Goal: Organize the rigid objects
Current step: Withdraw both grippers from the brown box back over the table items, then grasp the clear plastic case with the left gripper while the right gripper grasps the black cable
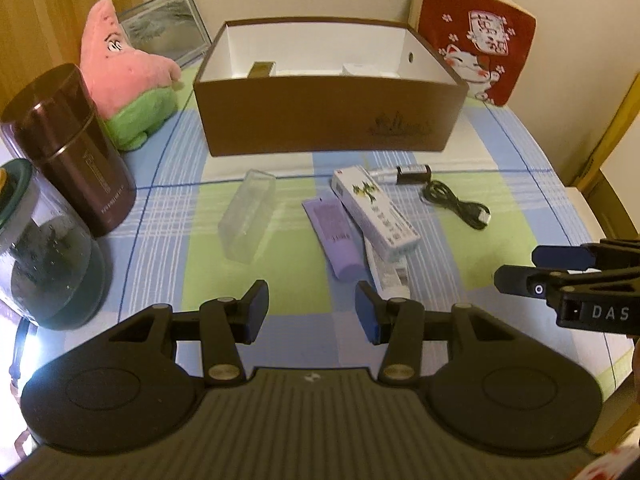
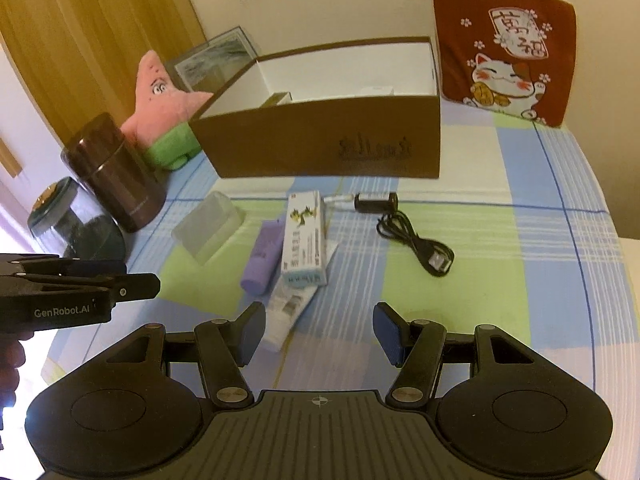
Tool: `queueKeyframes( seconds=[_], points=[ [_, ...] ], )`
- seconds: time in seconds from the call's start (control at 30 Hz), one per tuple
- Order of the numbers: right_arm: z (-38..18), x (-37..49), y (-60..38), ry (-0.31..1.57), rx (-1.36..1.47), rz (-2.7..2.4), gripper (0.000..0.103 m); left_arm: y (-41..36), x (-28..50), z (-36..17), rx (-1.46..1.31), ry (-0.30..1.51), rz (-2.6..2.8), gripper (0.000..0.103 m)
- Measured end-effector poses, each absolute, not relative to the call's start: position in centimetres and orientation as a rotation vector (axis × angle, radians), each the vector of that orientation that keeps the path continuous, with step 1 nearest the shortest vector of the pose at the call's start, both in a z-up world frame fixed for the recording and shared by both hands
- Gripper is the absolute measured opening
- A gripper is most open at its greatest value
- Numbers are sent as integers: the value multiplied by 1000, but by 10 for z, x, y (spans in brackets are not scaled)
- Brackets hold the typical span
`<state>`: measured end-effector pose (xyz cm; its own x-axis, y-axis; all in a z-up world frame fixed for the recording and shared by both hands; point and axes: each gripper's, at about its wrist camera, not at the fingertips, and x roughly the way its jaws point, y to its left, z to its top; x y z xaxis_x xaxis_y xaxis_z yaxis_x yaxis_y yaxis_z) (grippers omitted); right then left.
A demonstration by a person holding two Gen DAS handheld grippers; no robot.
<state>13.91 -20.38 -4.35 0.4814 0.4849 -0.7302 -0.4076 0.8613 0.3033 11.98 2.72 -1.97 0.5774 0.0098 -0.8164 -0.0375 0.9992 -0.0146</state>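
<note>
Left wrist view gives us a tabletop covered in a blue, green and white checked cloth (image 1: 500, 208), and on it, toward the far wall, the largest thing: an open brown cardboard box with a white lining (image 1: 328, 120), with a small gold box (image 1: 262, 69) and a white item (image 1: 362, 69) lying inside. Against the wall to its right leans a red cushion printed with a white lucky cat (image 1: 476, 40). At the left we see a pink and green star-shaped plush toy (image 1: 124, 76), a framed grey picture (image 1: 168, 24) behind it, a tall maroon metal canister (image 1: 72, 148) and a clear glass jar with a dark green lid (image 1: 44, 256). In front of the box, on the cloth, lie the loose things: a clear plastic rectangular case (image 1: 248, 216), then a white carton with a green figure printed on it (image 1: 376, 212) resting partly over a lilac squeeze tube (image 1: 336, 236) and a flat white printed packet (image 1: 390, 276). Right of these lie a coiled black cable (image 1: 456, 204) and a small black cylindrical device with a clear tip (image 1: 412, 174). Our left gripper (image 1: 312, 312) hangs above the near cloth, jaws apart and empty, the tube and packet just ahead of it. Our right gripper (image 2: 318, 332) is likewise parted and holds nothing, with the packet's near end between its fingers in its own view.
</note>
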Motion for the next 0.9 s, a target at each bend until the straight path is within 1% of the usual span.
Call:
queueKeyframes(
  seconds=[0.6, 0.9],
  points=[
    [-67, 149, -205, 954, 74, 532, 57, 25, 127, -32, -25, 981, 22, 43],
    [-72, 167, -208, 936, 69, 521, 57, 29, 142, -39, -23, 989, 13, 43]
  ],
)
